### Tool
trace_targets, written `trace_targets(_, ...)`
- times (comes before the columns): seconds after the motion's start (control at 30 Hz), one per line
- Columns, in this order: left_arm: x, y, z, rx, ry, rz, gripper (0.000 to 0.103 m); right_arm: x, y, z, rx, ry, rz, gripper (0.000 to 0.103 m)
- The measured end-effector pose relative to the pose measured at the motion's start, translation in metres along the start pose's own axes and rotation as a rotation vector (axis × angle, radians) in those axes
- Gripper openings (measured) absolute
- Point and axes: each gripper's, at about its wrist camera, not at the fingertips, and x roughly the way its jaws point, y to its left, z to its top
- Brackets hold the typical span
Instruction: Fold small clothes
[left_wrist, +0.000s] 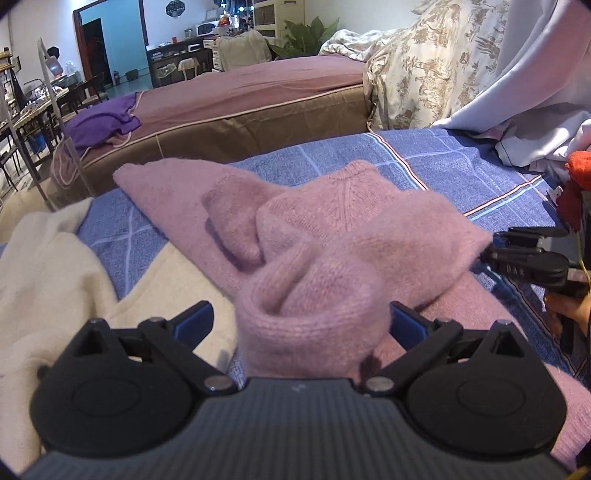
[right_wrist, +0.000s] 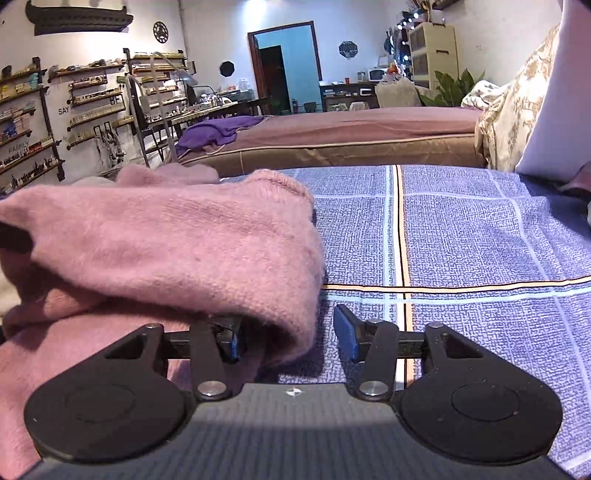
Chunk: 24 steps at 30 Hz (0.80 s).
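The left gripper (left_wrist: 299, 321) is being held wide open over the near edge of the blue checked bedspread (left_wrist: 461, 166), with a rolled fold of the pink sweater (left_wrist: 332, 214) lying between its jaws. The right-hand pad is being brushed by the knit, while the other is being kept clear. The right gripper (right_wrist: 290, 332) is also being held open, low over the bedspread. A folded edge of the sweater is resting against one pad and stands apart from the other.

The sweater's hem is being hidden behind the left gripper's body, and how many layers are being stacked in the fold cannot be told. An orange cloth (left_wrist: 578, 166) at the bedspread's far right is being cut off by the frame.

The sweater is being kept on the bedspread with its collar (left_wrist: 354, 173) pointing away from the left gripper. Its long axis is running from that gripper to the collar, and one sleeve (left_wrist: 147, 177) is trailing toward the bedspread's left edge.
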Motion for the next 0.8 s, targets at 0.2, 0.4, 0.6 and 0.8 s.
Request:
trace_targets(0.2, -0.015, -0.008, -0.029, 0.036, 0.045, 0.021, 0.102, -0.066, -0.02, 0.026, 0.021, -0.126, -0.066, 0.012)
trace_targets(0.4, 0.009, -0.036, -0.041, 0.095, 0.109, -0.072, 0.102, -0.172, -0.062, 0.078, 0.046, -0.28, -0.148, 0.012)
trace_targets(0.6, 0.04, -0.1, 0.01, 0.121, -0.02, -0.264, 0.103, -0.253, -0.089, 0.123, 0.045, -0.355, -0.19, 0.012)
trace_targets(0.8, 0.079, -0.217, 0.07, 0.191, -0.087, -0.424, 0.102, -0.315, -0.132, 0.137, 0.139, -0.414, -0.307, 0.013)
